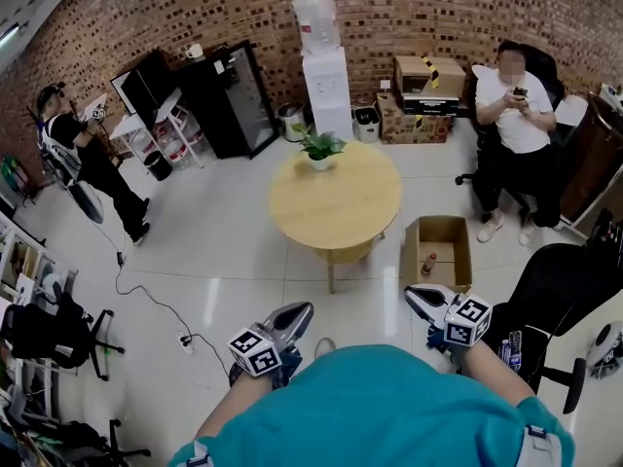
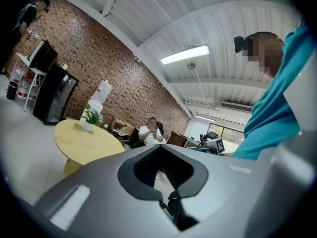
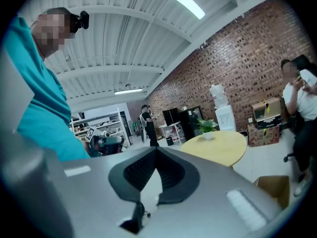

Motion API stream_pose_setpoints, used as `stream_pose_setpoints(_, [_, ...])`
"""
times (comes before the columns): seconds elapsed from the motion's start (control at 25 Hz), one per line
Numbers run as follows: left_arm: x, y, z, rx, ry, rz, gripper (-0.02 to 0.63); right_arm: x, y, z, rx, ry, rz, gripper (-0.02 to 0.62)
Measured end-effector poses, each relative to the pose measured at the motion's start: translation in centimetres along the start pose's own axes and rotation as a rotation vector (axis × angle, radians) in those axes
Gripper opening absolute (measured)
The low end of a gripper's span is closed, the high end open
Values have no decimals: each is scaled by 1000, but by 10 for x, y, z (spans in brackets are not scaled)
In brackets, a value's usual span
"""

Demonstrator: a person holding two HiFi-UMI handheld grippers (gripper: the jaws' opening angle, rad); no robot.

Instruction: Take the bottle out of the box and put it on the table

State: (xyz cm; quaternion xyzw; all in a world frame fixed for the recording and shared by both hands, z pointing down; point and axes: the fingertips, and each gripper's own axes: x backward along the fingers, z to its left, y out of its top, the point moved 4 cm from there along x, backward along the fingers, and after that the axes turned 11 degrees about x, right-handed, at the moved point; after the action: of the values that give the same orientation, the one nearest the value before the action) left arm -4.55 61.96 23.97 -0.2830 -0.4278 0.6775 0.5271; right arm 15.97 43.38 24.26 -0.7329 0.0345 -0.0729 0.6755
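Holding both tools low in front of the teal shirt (image 1: 389, 407), the person had the left gripper (image 1: 297, 312) with jaws pressed together and nothing between them. The right gripper (image 1: 413, 296) was the same, tips closed on nothing. Both pointed out level over the white floor (image 1: 224, 251), well apart from each other. Just past the right gripper sat the open cardboard box (image 1: 458, 230) on the floor, with a black office chair (image 1: 565, 290) to its right. The bottle (image 1: 427, 264) stood upright inside the box near its left wall; it was small in the head view, possibly red-capped, and neither gripper touched it. Left of the box and a bit farther stood the round wooden table (image 1: 334, 207), its top bare except for a potted plant (image 1: 319, 149) at the far edge. Beyond the box a seated person (image 1: 514, 115) in a white top looked at a phone. Far left, a standing person (image 1: 88, 159) in dark clothes faced a rack. Against the brick wall (image 1: 389, 8) at the back were a black fridge (image 1: 229, 100), a white water dispenser (image 1: 326, 76) and stacked cartons (image 1: 428, 90).
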Motion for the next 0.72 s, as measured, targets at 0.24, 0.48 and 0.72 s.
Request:
stream_pose_setpoints(0.24, [61, 101, 94, -7, -100, 41, 0, -140, 45, 24, 11, -81, 8, 2])
stream_pose_setpoints(0.48, [40, 178, 185, -16, -151, 82, 0, -250, 77, -22, 39, -115, 20, 2])
stream_pose_setpoints(0.72, [-1, 198, 231, -9, -145, 79, 0, -292, 81, -84, 70, -112, 47, 2])
